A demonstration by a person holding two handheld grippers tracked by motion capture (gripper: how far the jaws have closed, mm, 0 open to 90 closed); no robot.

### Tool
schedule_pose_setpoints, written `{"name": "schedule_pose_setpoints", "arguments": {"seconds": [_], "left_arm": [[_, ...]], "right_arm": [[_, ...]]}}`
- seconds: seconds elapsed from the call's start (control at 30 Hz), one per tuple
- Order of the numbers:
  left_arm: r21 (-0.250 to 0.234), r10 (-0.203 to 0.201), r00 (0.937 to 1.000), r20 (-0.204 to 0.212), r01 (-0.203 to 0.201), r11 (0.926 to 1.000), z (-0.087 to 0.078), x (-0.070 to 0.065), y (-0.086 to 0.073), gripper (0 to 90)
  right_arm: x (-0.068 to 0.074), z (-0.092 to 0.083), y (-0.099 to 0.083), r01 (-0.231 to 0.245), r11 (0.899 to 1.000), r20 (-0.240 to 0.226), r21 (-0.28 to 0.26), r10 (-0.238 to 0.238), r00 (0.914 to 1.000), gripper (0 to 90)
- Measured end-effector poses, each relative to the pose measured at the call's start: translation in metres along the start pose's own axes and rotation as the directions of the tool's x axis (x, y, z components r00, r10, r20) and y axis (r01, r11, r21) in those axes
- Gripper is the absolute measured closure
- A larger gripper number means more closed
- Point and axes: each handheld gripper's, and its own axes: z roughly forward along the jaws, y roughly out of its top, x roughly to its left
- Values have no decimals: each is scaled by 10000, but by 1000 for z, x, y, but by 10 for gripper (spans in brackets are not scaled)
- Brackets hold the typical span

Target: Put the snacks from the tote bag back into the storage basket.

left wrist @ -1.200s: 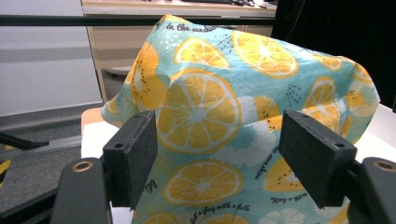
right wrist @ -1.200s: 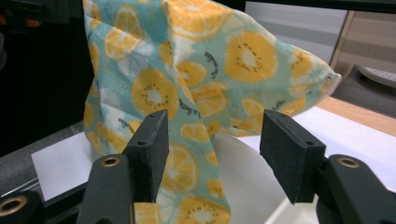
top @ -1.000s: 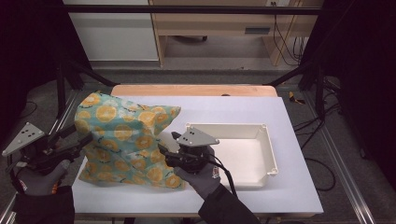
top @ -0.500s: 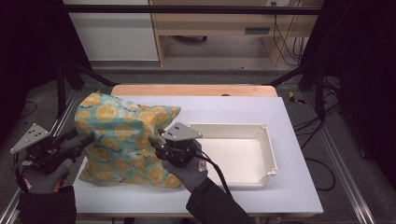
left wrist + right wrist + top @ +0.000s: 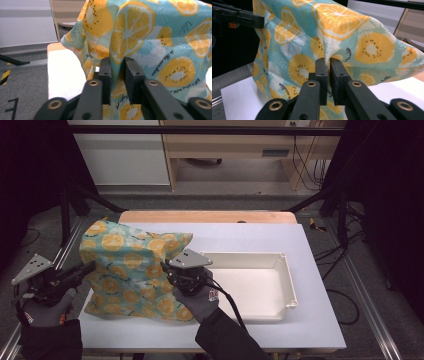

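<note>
The cloth [image 5: 135, 270] is pinched at opposite sides by the just-closed left gripper [image 5: 117, 65] and right gripper [image 5: 327, 65], presumably for lifting toward the tray [image 5: 287, 275].

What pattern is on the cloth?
Orange citrus slices on teal cloth; clearest in the right gripper view.

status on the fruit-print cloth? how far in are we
Done: both grips look set. The left gripper and right gripper have just been closing, each pinching a fold of the cloth.
In hand: cloth bunched and raised between them on the table.
Left: apparently everything after; the white tray holds nothing.
</note>
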Motion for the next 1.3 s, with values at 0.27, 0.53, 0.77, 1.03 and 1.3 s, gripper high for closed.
{"name": "schedule_pose_setpoints", "arguments": {"seconds": [0.27,0.53,0.77,1.03,1.3], "left_arm": [[20,-72,9999,-107,72,10000,-3,1,-1,893],[-233,32,10000,-66,-34,9997,-12,-2,-1,900],[-457,110,9999,85,-106,9989,-30,-6,-5,900],[-312,442,9986,298,-432,9986,-32,-15,-14,900],[-117,415,9985,369,-411,9991,-30,-17,-20,900]], "right_arm": [[1,1,2,107,9999,-66,76,-107,9999,900],[3,-7,6,191,9997,-181,-172,-194,9996,900],[15,-18,7,421,9980,-573,-479,-449,9973,900],[19,-22,-2,391,9985,-823,-396,-422,9957,900],[22,-18,-15,324,9995,-999,-56,-328,9945,900]]}}
